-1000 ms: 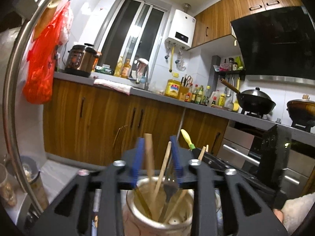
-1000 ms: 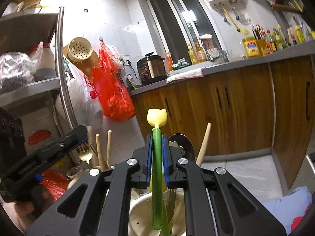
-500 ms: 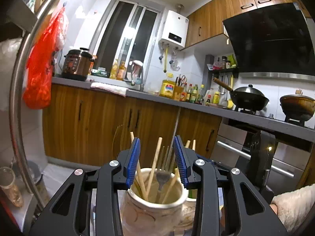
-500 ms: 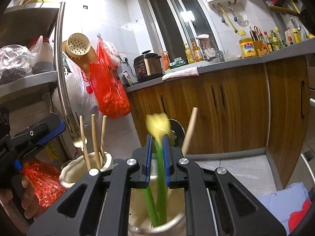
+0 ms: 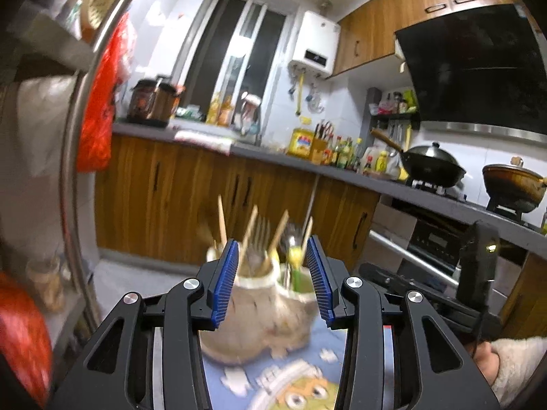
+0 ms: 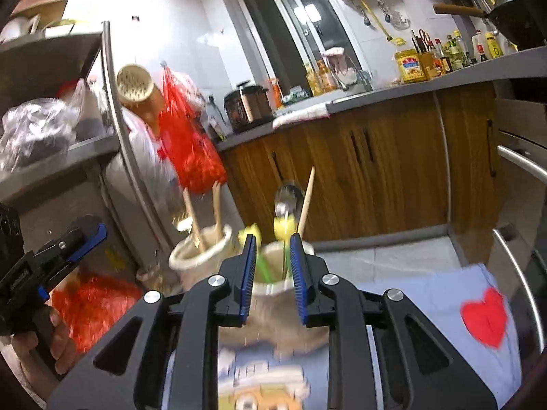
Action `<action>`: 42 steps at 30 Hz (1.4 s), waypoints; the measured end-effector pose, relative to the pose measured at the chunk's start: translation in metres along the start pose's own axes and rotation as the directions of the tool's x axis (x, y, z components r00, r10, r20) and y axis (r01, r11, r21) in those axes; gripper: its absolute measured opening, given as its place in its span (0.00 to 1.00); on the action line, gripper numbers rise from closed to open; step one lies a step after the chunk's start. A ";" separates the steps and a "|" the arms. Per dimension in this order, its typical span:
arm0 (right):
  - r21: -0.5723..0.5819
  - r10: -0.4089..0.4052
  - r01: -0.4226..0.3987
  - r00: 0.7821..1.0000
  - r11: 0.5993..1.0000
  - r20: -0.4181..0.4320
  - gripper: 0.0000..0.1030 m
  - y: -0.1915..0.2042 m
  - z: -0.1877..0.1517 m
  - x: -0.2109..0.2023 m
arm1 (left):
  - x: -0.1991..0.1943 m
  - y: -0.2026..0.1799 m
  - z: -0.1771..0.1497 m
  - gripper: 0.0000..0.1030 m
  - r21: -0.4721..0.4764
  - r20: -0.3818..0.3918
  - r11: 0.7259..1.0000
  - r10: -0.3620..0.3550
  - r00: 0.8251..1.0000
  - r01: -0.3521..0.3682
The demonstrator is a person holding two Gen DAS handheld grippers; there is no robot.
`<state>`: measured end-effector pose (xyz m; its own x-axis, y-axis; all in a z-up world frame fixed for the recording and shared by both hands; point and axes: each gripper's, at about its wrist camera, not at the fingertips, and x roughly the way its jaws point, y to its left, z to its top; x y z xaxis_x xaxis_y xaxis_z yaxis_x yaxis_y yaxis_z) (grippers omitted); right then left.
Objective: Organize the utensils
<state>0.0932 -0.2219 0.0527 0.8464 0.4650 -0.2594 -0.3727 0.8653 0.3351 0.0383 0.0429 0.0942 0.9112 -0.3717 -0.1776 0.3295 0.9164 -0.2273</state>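
In the left wrist view, the left claw (image 5: 271, 275) is opening, its blue pads apart with nothing pressed between them. Beyond the pads, blurred, two utensil jars stand side by side on a blue printed cloth (image 5: 328, 369) that covers the desk: the cream ceramic jar (image 5: 246, 311) nearer the left pad bristles with wooden chopsticks (image 5: 222, 220) and a fork (image 5: 261, 229), and the second jar (image 5: 301, 290) behind it on the right holds green-handled utensils with yellow tips (image 5: 294, 256). The right claw's black body (image 5: 478, 263) shows at the right edge. In the right wrist view, the right claw (image 6: 272, 266) is also opening and grips nothing; the jar of green-handled utensils (image 6: 273, 276) sits just past its pads, framed between them, with a metal spoon (image 6: 287, 198) rising from it. The chopstick jar (image 6: 200, 256) stands to the left, and the left claw (image 6: 78, 239) is well left of it.
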 end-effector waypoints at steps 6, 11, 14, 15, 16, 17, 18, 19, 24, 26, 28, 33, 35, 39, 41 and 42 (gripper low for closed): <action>-0.038 -0.042 0.040 0.998 0.998 -0.053 0.20 0.015 -0.040 -0.032 | -0.013 -0.024 -0.051 0.46 -0.014 -0.064 0.993 0.114 0.991 -0.115; -0.138 -0.086 0.083 0.996 0.987 -0.015 0.36 0.020 -0.066 -0.040 | -0.006 -0.032 -0.081 0.70 0.081 -0.094 0.974 0.219 0.971 -0.212; -0.184 -0.109 0.111 0.994 0.977 0.021 0.53 0.018 -0.072 -0.044 | -0.006 -0.029 -0.091 0.83 0.085 -0.074 0.962 0.266 0.961 -0.260; -0.194 -0.115 0.121 0.993 0.974 0.039 0.64 0.016 -0.072 -0.046 | -0.004 -0.027 -0.092 0.85 0.089 -0.076 0.957 0.282 0.956 -0.276; -0.198 -0.117 0.126 0.992 0.972 0.056 0.73 0.014 -0.072 -0.048 | -0.003 -0.026 -0.092 0.88 0.091 -0.079 0.953 0.295 0.952 -0.288; -0.199 -0.117 0.129 0.991 0.971 0.068 0.75 0.013 -0.071 -0.050 | -0.002 -0.025 -0.093 0.89 0.093 -0.081 0.948 0.313 0.946 -0.306; -0.205 -0.122 0.137 0.989 0.969 0.087 0.79 0.012 -0.071 -0.052 | -0.001 -0.025 -0.093 0.90 0.096 -0.081 0.944 0.323 0.943 -0.315; -0.213 -0.129 0.149 0.986 0.966 0.105 0.83 0.012 -0.069 -0.052 | 0.000 -0.025 -0.093 0.91 0.103 -0.082 0.941 0.331 0.940 -0.322; -0.238 -0.154 0.195 0.971 0.951 0.181 0.95 0.011 -0.069 -0.056 | 0.000 -0.034 -0.094 0.94 0.166 -0.030 0.925 0.351 0.936 -0.341; -0.235 -0.161 0.198 0.973 0.952 0.167 0.95 0.009 -0.069 -0.053 | 0.001 -0.038 -0.096 0.95 0.186 -0.013 0.923 0.346 0.938 -0.338; -0.225 -0.170 0.204 0.972 0.953 0.163 0.95 0.007 -0.067 -0.052 | 0.003 -0.041 -0.098 0.95 0.199 -0.007 0.921 0.344 0.939 -0.336; -0.208 -0.174 0.209 0.970 0.956 0.172 0.95 0.003 -0.066 -0.053 | 0.005 -0.047 -0.102 0.95 0.229 0.008 0.914 0.341 0.940 -0.334; -0.204 -0.174 0.208 0.969 0.957 0.173 0.95 0.002 -0.067 -0.054 | 0.004 -0.048 -0.103 0.95 0.227 0.015 0.916 0.336 0.942 -0.330; -0.208 -0.176 0.210 0.969 0.955 0.172 0.95 0.003 -0.067 -0.054 | 0.000 -0.048 -0.103 0.95 0.220 0.031 0.919 0.330 0.943 -0.329; -0.213 -0.176 0.211 0.969 0.954 0.173 0.95 0.004 -0.068 -0.055 | 0.000 -0.048 -0.103 0.95 0.218 0.032 0.919 0.328 0.944 -0.327; -0.216 -0.178 0.214 0.969 0.953 0.174 0.95 0.004 -0.068 -0.055 | 0.000 -0.047 -0.103 0.95 0.215 0.030 0.921 0.327 0.944 -0.326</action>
<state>0.0190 -0.2316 0.0069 0.9523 0.2639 -0.1534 -0.2563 0.9642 0.0677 -0.0032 -0.0157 0.0063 0.9759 -0.0465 -0.2131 0.0595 0.9967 0.0547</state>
